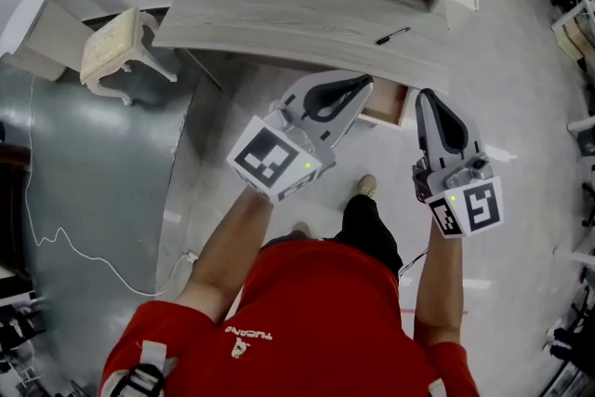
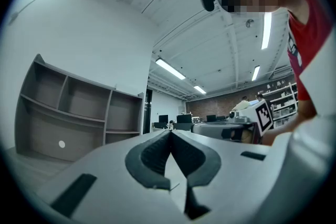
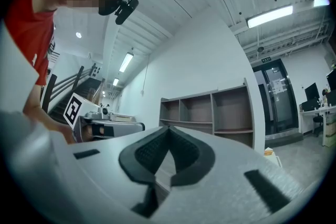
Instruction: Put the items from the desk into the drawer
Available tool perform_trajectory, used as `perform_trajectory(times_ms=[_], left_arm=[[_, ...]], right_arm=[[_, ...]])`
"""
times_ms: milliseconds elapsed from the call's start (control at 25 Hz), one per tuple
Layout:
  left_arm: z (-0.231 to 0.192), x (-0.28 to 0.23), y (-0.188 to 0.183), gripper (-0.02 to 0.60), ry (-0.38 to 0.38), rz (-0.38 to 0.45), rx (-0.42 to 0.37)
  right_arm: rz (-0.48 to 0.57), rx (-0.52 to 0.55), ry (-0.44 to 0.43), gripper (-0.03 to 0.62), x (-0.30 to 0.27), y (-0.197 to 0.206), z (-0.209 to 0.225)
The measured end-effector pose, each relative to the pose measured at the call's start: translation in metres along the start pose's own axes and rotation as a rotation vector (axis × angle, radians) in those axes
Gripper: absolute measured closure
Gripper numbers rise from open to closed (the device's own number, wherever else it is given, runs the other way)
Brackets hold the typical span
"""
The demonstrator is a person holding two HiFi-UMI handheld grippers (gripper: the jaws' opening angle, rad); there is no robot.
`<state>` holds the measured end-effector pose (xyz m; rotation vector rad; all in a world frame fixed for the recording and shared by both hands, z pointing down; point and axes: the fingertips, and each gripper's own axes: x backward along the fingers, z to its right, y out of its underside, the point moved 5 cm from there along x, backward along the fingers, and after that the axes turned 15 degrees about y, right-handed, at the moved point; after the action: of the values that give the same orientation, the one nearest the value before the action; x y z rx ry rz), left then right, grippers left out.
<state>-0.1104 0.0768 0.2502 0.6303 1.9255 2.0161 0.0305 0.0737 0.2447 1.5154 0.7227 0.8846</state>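
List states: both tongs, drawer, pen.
Left tongs: shut, empty.
Right tongs: shut, empty.
Drawer: looks pulled partway out under the desk, contents hidden.
Pen: lying flat on the desk, not yet picked up.

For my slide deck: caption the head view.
Person holds left gripper and right gripper, both shut and empty, near a desk bearing a pen.
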Motion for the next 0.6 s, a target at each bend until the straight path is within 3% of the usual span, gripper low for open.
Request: perform_trajectory(times_ms=[600], left_arm=[[-0.091, -0.135, 0.043, 0.574, -0.106, -0.076, -0.011]], right_arm=[[-0.035, 0.017, -0.079, 0.591, -0.082, 0.028, 0.149]])
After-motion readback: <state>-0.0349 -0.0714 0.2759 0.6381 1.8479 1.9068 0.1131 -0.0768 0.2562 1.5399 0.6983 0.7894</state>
